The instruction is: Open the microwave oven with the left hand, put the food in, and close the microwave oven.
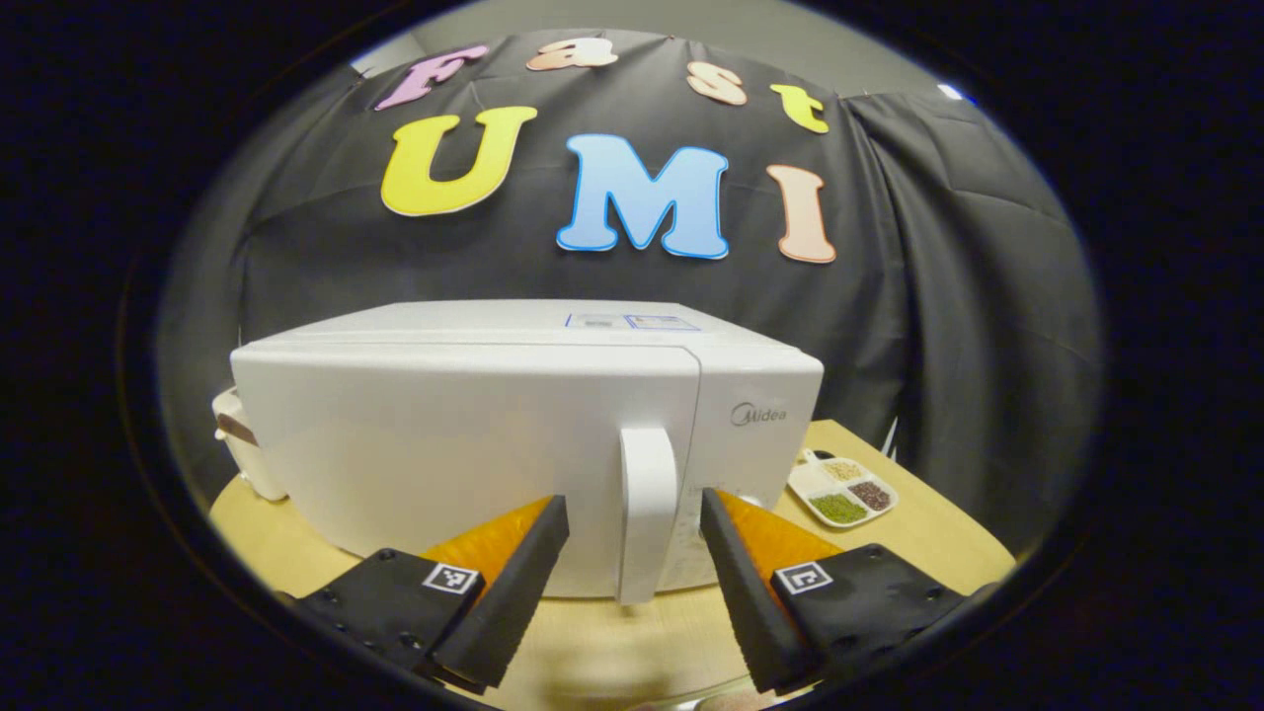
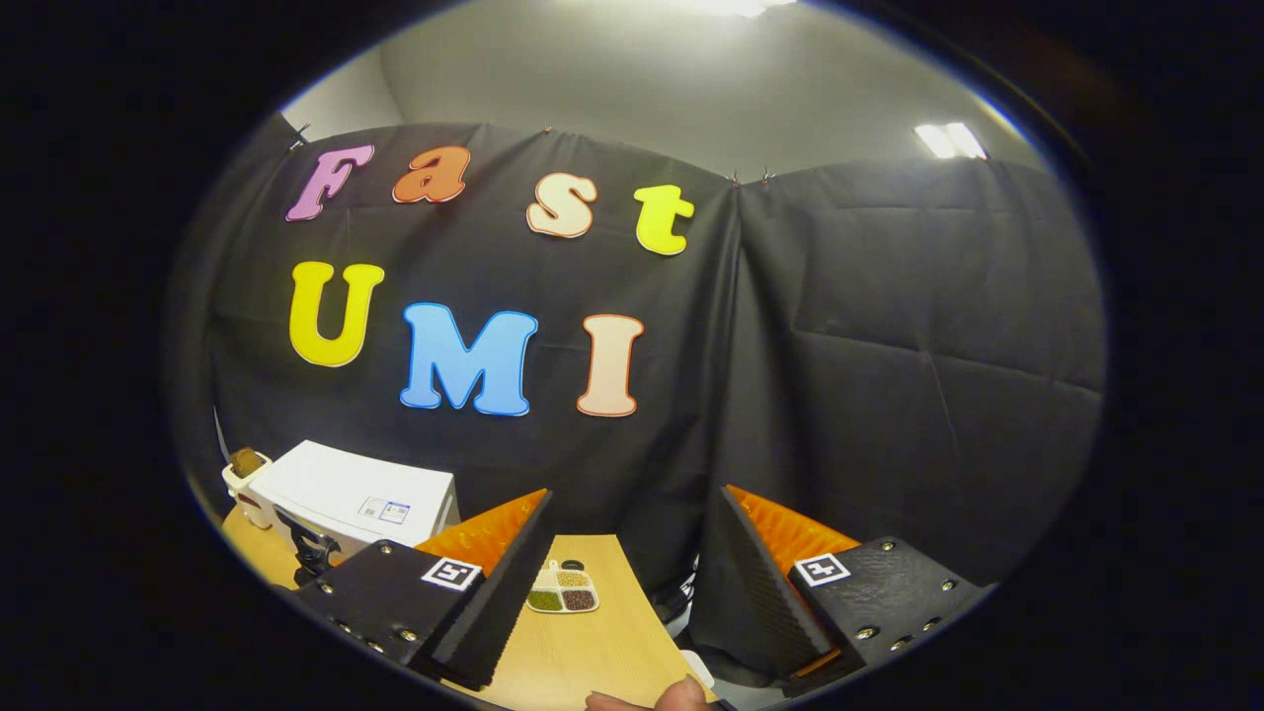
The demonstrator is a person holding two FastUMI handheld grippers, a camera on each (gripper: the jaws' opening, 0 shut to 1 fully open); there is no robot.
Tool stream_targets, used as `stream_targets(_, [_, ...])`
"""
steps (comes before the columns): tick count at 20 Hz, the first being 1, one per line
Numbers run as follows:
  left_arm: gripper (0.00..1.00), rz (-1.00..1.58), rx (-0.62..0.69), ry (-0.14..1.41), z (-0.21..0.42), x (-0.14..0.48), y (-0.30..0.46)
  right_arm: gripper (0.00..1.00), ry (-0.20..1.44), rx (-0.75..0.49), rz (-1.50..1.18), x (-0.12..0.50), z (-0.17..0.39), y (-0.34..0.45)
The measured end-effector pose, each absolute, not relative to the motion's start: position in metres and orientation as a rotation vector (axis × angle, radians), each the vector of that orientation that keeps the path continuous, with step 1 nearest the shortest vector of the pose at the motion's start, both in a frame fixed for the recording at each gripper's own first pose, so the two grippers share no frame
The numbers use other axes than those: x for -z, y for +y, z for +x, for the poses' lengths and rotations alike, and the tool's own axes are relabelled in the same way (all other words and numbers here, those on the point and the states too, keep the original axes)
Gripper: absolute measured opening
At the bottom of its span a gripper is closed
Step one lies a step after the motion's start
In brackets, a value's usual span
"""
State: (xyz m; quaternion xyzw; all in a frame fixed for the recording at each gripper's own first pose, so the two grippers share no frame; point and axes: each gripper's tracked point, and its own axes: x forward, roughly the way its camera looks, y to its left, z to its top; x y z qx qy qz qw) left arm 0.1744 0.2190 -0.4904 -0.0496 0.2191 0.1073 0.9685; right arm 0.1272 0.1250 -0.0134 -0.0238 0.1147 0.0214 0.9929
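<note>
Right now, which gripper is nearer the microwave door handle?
Left. The left gripper has open jaws flanking the handle; the right gripper is farther back, off toward the tray side.

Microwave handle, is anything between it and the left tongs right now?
Nothing visible. The left tongs are open, with the handle of the shut microwave straight ahead between their fingers.

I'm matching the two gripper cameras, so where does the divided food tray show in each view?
Left gripper view: divided food tray lies on the table, lower right, right of the microwave.
Right gripper view: tray at bottom centre, between the fingers, right of the microwave.
Shared landmark: the white microwave.
</note>
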Motion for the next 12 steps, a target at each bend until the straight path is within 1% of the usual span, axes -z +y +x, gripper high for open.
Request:
stream_targets(1, [0.92,-0.118,-0.215,0.446,0.175,0.496,0.216,0.99,0.227,-0.039,-0.054,0.012,0.127,0.124])
stream_targets(2, [0.86,-0.125,-0.211,0.455,0.177,0.5,0.212,0.99,0.222,-0.038,-0.06,0.01,0.128,0.124])
stream_targets(3, [0.83,-0.123,-0.225,0.479,0.177,0.509,0.214,0.99,0.22,-0.036,-0.063,0.01,0.128,0.123])
stream_targets(4, [0.71,-0.136,-0.227,0.498,0.177,0.518,0.214,1.0,0.22,-0.039,-0.066,0.011,0.129,0.124])
stream_targets(5, [0.68,-0.149,-0.22,0.5,0.18,0.52,0.208,0.99,0.217,-0.041,-0.069,0.011,0.129,0.125])
stream_targets(6, [0.49,-0.138,-0.231,0.505,0.176,0.519,0.207,0.99,0.217,-0.043,-0.073,0.012,0.13,0.125])
stream_targets(7, [0.43,-0.119,-0.237,0.506,0.179,0.52,0.209,0.99,0.223,-0.047,-0.075,0.016,0.13,0.126])
stream_targets(8, [0.36,-0.116,-0.236,0.507,0.179,0.519,0.208,0.99,0.236,-0.056,-0.07,0.021,0.129,0.127])
stream_targets(9, [0.37,-0.116,-0.226,0.508,0.178,0.516,0.208,0.99,0.25,-0.063,-0.06,0.026,0.127,0.129])
stream_targets(10, [0.31,-0.115,-0.214,0.511,0.178,0.519,0.207,0.99,0.257,-0.068,-0.044,0.027,0.126,0.13])
stream_targets(11, [0.31,-0.105,-0.202,0.519,0.178,0.52,0.206,0.99,0.259,-0.071,-0.033,0.028,0.124,0.13])
stream_targets(12, [0.24,-0.099,-0.188,0.52,0.176,0.519,0.205,0.99,0.259,-0.07,-0.031,0.029,0.123,0.128])
